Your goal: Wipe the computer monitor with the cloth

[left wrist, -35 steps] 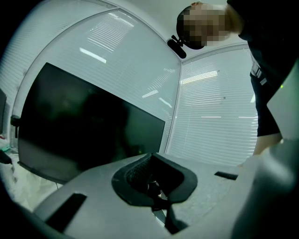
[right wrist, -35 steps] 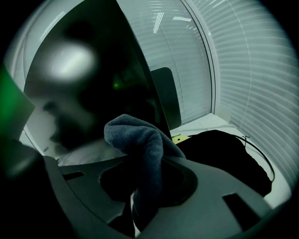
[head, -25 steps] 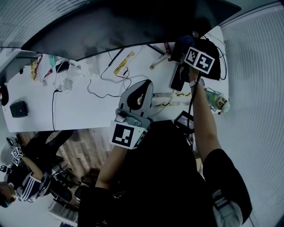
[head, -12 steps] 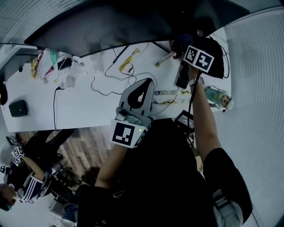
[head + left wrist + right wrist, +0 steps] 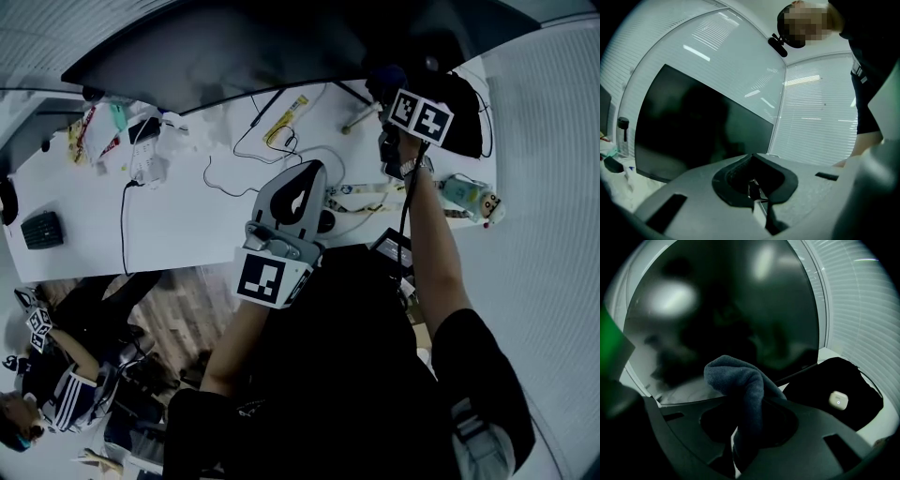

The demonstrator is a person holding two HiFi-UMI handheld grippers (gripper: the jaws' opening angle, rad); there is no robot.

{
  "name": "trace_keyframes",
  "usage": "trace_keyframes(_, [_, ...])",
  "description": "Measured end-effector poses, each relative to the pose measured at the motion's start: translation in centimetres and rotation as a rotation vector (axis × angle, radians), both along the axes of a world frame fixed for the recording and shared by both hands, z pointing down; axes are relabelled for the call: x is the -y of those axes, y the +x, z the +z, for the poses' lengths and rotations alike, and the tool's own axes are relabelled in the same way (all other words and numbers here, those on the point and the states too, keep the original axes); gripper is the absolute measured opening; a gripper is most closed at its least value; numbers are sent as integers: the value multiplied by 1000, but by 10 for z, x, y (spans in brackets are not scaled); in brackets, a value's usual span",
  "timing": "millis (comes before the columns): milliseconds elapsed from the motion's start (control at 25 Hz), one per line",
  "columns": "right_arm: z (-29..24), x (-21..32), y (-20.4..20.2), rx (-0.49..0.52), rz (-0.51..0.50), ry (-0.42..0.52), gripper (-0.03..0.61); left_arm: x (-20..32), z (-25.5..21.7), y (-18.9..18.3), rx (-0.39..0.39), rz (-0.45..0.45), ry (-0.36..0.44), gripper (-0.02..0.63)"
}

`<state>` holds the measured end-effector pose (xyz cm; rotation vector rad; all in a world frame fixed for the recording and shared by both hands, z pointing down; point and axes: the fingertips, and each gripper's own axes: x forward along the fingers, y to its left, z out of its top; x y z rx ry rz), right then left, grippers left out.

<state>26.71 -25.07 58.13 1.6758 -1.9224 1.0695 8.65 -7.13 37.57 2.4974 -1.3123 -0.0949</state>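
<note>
Dark blue cloth (image 5: 738, 380) bulges up from the right claw (image 5: 746, 425), pinched between its closed jaws, near the black monitor (image 5: 722, 301). Well back, the left claw (image 5: 757, 190) is closed and empty.

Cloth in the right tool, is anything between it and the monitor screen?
Nothing visible. The cloth, pinched in the right tool, faces the dark monitor directly; the black bag lies off to the right.

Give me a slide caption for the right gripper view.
Right gripper shut on a dark blue cloth, held up before the black monitor.
</note>
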Motion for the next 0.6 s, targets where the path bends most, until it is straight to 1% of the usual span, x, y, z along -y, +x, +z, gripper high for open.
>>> trace_keyframes(400, [0,-7,-35,7,12,-1,84,-3,-3,-37,-10,-3,3,6])
trace_keyframes(600, [1,-10,-53,7,-1,-3,84,-5,0,-51,-9,1,1,6])
